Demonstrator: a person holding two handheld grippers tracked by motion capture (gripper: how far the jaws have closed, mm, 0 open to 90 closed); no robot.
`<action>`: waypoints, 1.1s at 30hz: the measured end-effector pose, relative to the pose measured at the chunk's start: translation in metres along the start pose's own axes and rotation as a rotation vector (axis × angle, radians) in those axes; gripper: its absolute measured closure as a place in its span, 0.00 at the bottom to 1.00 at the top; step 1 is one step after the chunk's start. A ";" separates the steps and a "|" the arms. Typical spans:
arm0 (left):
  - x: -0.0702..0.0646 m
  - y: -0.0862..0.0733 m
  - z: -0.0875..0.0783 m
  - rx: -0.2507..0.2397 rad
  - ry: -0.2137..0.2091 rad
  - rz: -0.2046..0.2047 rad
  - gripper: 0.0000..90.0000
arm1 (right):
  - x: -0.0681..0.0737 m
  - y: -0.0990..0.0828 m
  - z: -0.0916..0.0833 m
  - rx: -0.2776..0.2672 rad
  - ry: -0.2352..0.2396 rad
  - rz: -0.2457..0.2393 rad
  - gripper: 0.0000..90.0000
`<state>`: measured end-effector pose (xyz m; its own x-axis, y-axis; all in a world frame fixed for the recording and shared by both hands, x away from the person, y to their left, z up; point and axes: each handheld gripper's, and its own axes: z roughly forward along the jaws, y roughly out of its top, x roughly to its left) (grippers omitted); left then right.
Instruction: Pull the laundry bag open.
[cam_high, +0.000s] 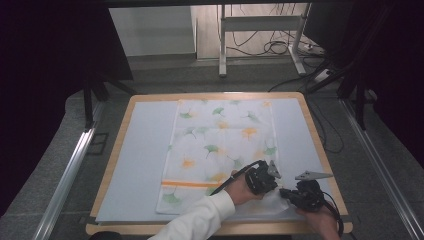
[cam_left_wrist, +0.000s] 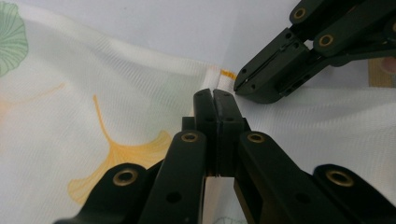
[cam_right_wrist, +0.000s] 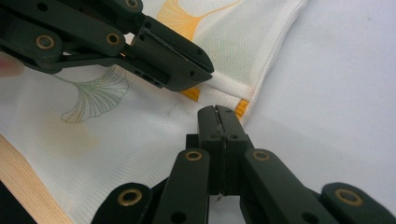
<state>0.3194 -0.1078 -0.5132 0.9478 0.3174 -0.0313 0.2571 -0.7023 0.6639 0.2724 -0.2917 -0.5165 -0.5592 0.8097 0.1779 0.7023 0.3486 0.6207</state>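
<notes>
Two grippers: both work at the near right corner of the cloth, close together, almost tip to tip.
Person: a white sleeve (cam_high: 200, 220) comes in from the near edge and reaches right; a bare hand (cam_high: 320, 220) holds the other tool at the near right.
Right gripper: black two-jaw tool (cam_high: 286, 194) with a grey three-cornered plate on top, low over the near right corner; in its own view the jaws are pressed together (cam_right_wrist: 218, 116) at the cloth's hemmed edge, beside the orange stripe; whether fabric is pinched between them cannot be told.
Left gripper: black two-jaw tool (cam_high: 272, 179) just left of and a little beyond the other; in its own view the jaws are closed flat against each other (cam_left_wrist: 215, 100) with a raised fold of the cloth just past the tips; a grip on the fabric cannot be told.
Cloth: thin white rectangular cloth printed with green and yellow ginkgo leaves and an orange stripe near its near end (cam_high: 220, 145); it lies mostly flat, lengthwise near to far, right of the worktop's middle, and is rumpled at the near right corner.
Mat: pale blue-grey sheet (cam_high: 140, 160) under the cloth.
Worktop: light wooden top with rounded corners (cam_high: 117, 150), showing as a rim around the mat.
Floor: grey, with a white metal stand and loose black cables (cam_high: 272, 47) far beyond the worktop.
</notes>
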 end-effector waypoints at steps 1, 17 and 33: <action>0.000 0.000 0.000 -0.001 0.001 -0.003 1.00 | 0.000 0.000 0.000 0.001 0.000 0.000 1.00; 0.005 -0.012 -0.010 -0.002 0.006 -0.027 1.00 | 0.000 0.000 0.000 -0.002 0.001 0.001 1.00; 0.011 -0.022 -0.020 0.011 0.019 -0.043 1.00 | 0.000 0.000 0.000 -0.003 0.003 -0.002 1.00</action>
<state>0.3200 -0.0759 -0.5130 0.9320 0.3596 -0.0454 0.2999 -0.6948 0.6536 0.2722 -0.2917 -0.5167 -0.5618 0.8077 0.1790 0.6997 0.3485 0.6236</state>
